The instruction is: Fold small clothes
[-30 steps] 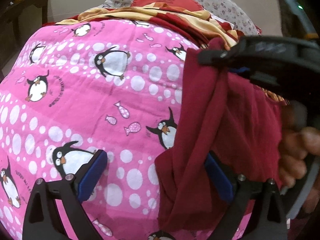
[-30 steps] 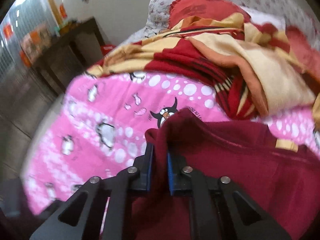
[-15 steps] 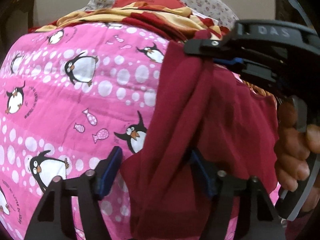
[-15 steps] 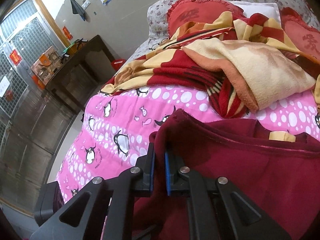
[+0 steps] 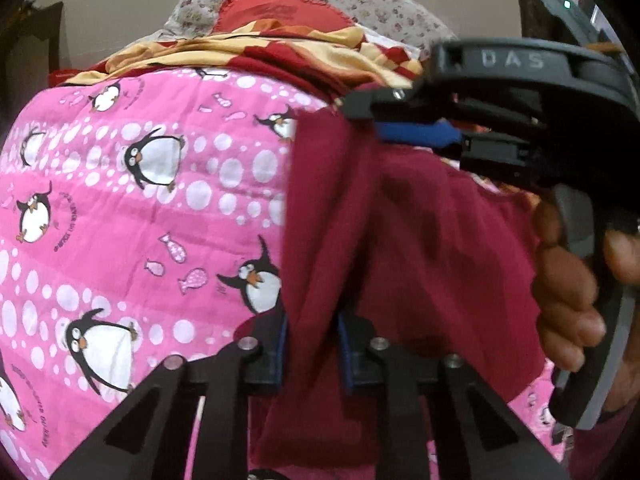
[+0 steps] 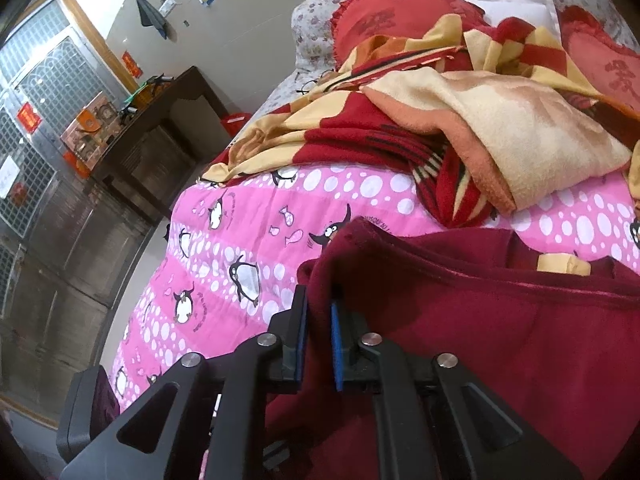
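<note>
A maroon garment (image 5: 420, 240) hangs over the pink penguin bedsheet (image 5: 160, 220). My left gripper (image 5: 312, 354) is closing, and its blue pads pinch a vertical fold of the garment's lower edge. In the same view my right gripper (image 5: 360, 120) holds the garment's top corner at upper right, with a person's hand (image 5: 568, 280) on its handle. In the right wrist view the right gripper (image 6: 318, 344) has the garment (image 6: 480, 340) edge between its pads. Its jaws are opening slightly and the cloth still fills the gap. A tan label (image 6: 562, 264) shows on the garment.
A red and cream blanket (image 6: 500, 120) lies bunched at the head of the bed, before red pillows (image 6: 380, 20). The pink sheet (image 6: 248, 240) stretches left to the bed's edge. A dark wooden cabinet (image 6: 160, 140) stands beside the bed at left.
My left gripper's jaws went from wide open to pinched on a fold of the maroon garment, and it shifted toward the garment. The right gripper's pads parted a little.
</note>
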The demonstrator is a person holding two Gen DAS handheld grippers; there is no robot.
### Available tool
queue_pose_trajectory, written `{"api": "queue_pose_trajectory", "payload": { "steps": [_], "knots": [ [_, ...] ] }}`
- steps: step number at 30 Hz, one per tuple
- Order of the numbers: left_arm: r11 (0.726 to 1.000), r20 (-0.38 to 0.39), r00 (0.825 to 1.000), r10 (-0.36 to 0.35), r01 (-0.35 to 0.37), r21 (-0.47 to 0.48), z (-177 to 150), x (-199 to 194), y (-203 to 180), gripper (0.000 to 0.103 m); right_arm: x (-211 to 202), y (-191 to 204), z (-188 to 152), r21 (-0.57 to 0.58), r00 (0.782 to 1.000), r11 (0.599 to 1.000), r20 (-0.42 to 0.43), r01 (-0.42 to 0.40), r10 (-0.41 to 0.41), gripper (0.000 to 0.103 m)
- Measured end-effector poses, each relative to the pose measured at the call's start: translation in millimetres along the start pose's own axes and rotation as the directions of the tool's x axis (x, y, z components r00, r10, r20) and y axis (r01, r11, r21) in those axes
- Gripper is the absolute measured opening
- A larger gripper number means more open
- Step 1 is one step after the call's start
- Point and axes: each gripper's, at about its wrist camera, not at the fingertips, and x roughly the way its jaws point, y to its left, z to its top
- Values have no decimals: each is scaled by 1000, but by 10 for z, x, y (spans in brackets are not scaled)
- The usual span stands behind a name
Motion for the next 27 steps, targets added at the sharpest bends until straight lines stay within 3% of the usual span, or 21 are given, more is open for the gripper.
{"api": "queue_pose_trajectory", "payload": {
  "steps": [2,3,7,16,18,19,20,21,22,23,27],
  "knots": [
    [1000,12,1000,-23,23,-17,12,-29,14,19,-50,5,11,4,1000,1000,5,24,-24,57],
    [999,17,999,-33,34,-25,2,-62,27,19,-80,3,17,9,999,999,11,31,-31,62],
    [999,35,998,-47,47,-19,-15,-158,-9,18,-52,48,28,7,999,999,-17,41,-41,65],
    [996,63,995,-81,77,54,-43,-334,-238,18,338,283,-69,-147,973,974,-127,172,-191,63],
    [996,66,995,-69,65,64,-45,-346,-242,19,293,258,-106,-163,974,968,-95,190,-207,36],
    [996,63,996,-69,65,60,-45,-344,-226,22,264,238,-109,-158,975,969,-85,190,-204,29],
    [996,57,996,-72,69,57,-47,-341,-209,36,221,197,-108,-142,977,972,-73,187,-198,23],
    [996,48,996,-72,69,54,-58,-347,-186,61,175,147,-104,-121,982,978,-65,169,-177,20],
    [997,51,996,-70,67,49,-79,-369,-160,70,145,134,-96,-110,984,981,-59,160,-168,19],
    [997,71,995,-66,63,44,-105,-406,-130,78,118,110,-89,-103,986,983,-53,153,-159,18],
    [998,84,996,-29,24,50,-149,-401,-70,88,92,106,-72,-104,988,985,-47,141,-146,17]
  ]
}}
